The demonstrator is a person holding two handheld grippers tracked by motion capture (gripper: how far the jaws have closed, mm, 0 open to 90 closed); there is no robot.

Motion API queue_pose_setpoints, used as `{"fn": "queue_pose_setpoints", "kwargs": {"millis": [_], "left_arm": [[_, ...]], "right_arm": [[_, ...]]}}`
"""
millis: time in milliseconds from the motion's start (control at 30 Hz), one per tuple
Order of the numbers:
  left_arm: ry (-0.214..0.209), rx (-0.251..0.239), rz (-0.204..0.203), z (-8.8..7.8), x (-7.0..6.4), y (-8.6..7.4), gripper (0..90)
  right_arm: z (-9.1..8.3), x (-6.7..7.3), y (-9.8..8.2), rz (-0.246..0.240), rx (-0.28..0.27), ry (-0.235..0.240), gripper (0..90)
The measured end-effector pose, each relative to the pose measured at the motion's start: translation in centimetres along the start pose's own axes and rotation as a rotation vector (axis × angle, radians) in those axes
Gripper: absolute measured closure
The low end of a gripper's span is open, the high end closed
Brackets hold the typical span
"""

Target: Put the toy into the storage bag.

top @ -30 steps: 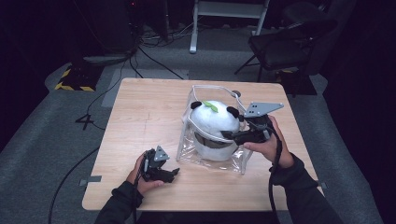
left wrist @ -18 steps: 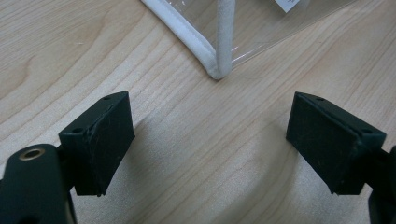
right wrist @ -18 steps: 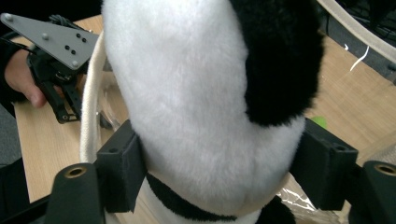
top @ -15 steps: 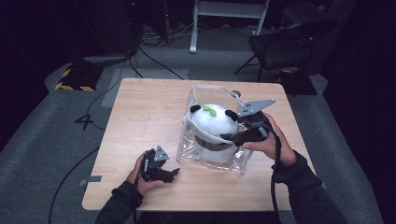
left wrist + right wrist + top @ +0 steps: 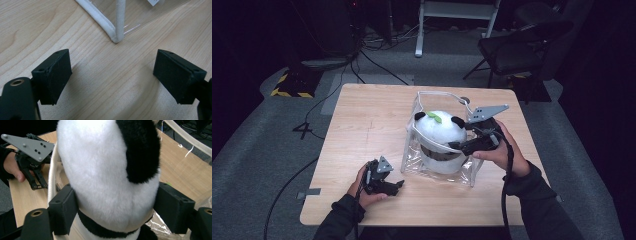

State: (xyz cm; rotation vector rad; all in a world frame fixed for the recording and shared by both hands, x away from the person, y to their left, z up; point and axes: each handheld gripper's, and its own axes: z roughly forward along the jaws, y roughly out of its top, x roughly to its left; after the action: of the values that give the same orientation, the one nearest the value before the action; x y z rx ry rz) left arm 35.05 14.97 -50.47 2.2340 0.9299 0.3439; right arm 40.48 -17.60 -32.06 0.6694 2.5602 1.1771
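Panda plush sits inside the clear bag, right of centre on the surface, head poking out of the bag mouth. Ears at 10 and 2 o'clock in the high view, green leaf on top. Long axis looks roughly upright, head up, body down in the bag; face direction unclear.

Right claw comes in from 3 o'clock. In the right gripper view the plush head fills the gap between the pads; the jaws have just been opening and the pads seem to brush the fur at most, not pinching it. I read it as released, plush still between the jaws.

Left claw rests at 7 o'clock of the bag, jaws wide apart, nothing between them. Its own view shows bare wood and the bag's white-piped corner just ahead, not touching.

Risks, as judgement:
- plush is top-heavy in a floppy bag; could tip or roll once let go
- pulling the right claw back may snag fur or the bag rim and drag the bag
- nothing pins the bag, so it may slide
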Motion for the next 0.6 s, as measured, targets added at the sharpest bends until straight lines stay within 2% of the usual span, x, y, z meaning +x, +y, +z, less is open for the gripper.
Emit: {"fn": "queue_pose_setpoints", "kwargs": {"millis": [100,233,433,600], "left_arm": [[0.0,0.0,0.0,0.0,0.0,0.0,15.1],[0.0,0.0,0.0,0.0,0.0,0.0,15.1],[0.0,0.0,0.0,0.0,0.0,0.0,15.1],[0.0,0.0,0.0,0.0,0.0,0.0,15.1]], "right_arm": [[-0.4,0.0,0.1,-0.003,-0.019,-0.002,25.7],[-1.5,-0.2,0.3,0.027,-0.087,0.002,29.4],[-1.4,0.0,0.4,0.01,-0.062,-0.02,30.3],[-1.4,-0.1,0.3,0.013,-0.069,-0.024,30.3]]}}
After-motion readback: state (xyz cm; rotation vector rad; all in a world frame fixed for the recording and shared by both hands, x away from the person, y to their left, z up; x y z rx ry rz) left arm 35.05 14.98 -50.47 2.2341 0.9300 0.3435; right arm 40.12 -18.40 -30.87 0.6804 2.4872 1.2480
